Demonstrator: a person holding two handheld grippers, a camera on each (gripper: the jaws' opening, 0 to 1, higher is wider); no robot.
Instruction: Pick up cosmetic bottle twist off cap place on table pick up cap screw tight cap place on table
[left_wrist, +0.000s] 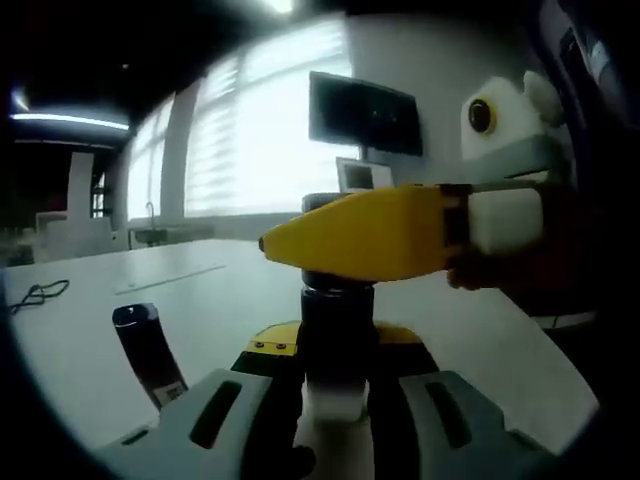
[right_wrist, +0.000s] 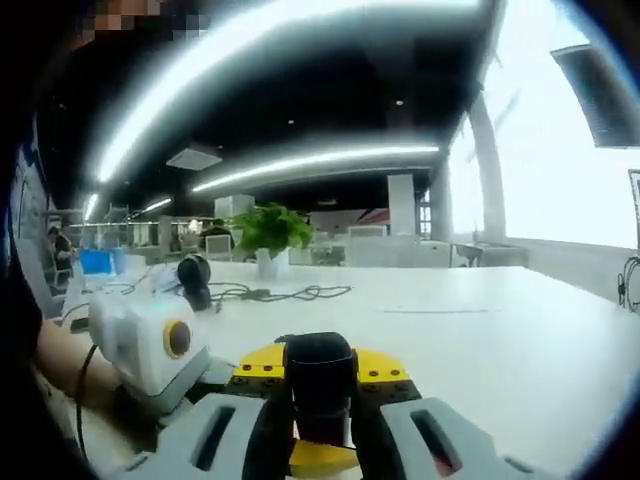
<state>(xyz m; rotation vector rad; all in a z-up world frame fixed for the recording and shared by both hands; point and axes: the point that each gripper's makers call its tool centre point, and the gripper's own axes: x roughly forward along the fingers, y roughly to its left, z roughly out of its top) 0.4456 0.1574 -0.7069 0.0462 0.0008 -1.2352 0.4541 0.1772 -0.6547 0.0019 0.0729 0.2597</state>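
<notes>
We see the left gripper (left_wrist: 335, 400) clenched on the cosmetic bottle (left_wrist: 337, 330), held upright just above the white bench (left_wrist: 200, 300). The right gripper (right_wrist: 320, 425) grips the dark cap (right_wrist: 319, 375), seemingly atop that bottle. A second dark bottle (left_wrist: 147, 350) stands tilted nearby.

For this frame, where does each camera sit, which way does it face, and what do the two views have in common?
Left gripper view: rides the left gripper, facing windows and a wall monitor; its jaws clamp the bottle; the right gripper crosses above.
Right gripper view: rides the right gripper, facing a potted plant and office; jaws close around the cap; left gripper and a forearm at left.
Shared: bottle, white table.
</notes>
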